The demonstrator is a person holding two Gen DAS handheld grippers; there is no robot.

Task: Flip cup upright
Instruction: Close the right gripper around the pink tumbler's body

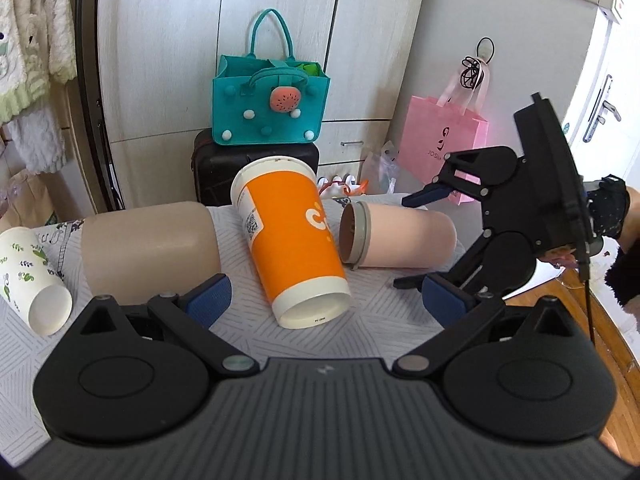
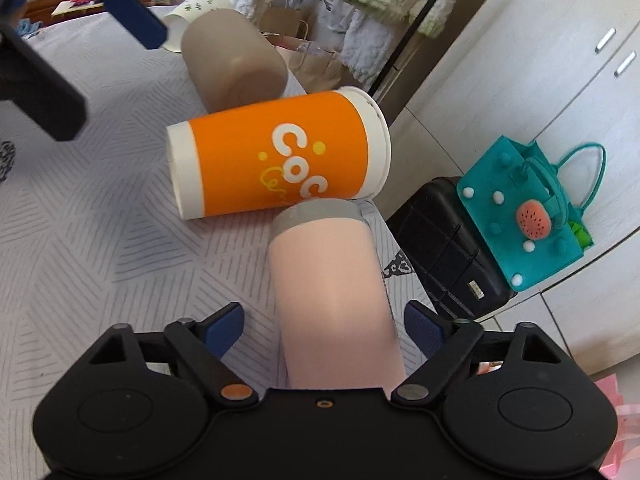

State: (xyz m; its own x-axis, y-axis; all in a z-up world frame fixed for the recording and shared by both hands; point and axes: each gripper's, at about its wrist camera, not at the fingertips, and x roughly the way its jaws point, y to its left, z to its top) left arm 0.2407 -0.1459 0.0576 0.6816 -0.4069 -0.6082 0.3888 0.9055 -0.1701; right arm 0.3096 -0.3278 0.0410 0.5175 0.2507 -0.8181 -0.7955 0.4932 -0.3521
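Several cups lie on their sides on a table with a grey patterned cloth (image 1: 360, 320). An orange paper cup (image 1: 294, 240) (image 2: 280, 160) lies in the middle, its base toward my left gripper (image 1: 326, 300), which is open just in front of it. A pink cup with a grey rim (image 1: 400, 236) (image 2: 332, 288) lies to its right. My right gripper (image 2: 324, 330) is open with its fingers on either side of the pink cup's body, not touching; it also shows in the left wrist view (image 1: 412, 240). A beige cup (image 1: 152, 248) (image 2: 232, 64) and a white leaf-print paper cup (image 1: 32, 276) (image 2: 196, 12) lie at the left.
A black case (image 1: 256, 172) with a teal felt bag (image 1: 272, 108) on it stands behind the table against white cupboards. A pink paper bag (image 1: 444, 140) hangs at the right. Clothes (image 1: 28, 40) hang at the left. Wooden floor (image 1: 592, 320) shows past the table's right edge.
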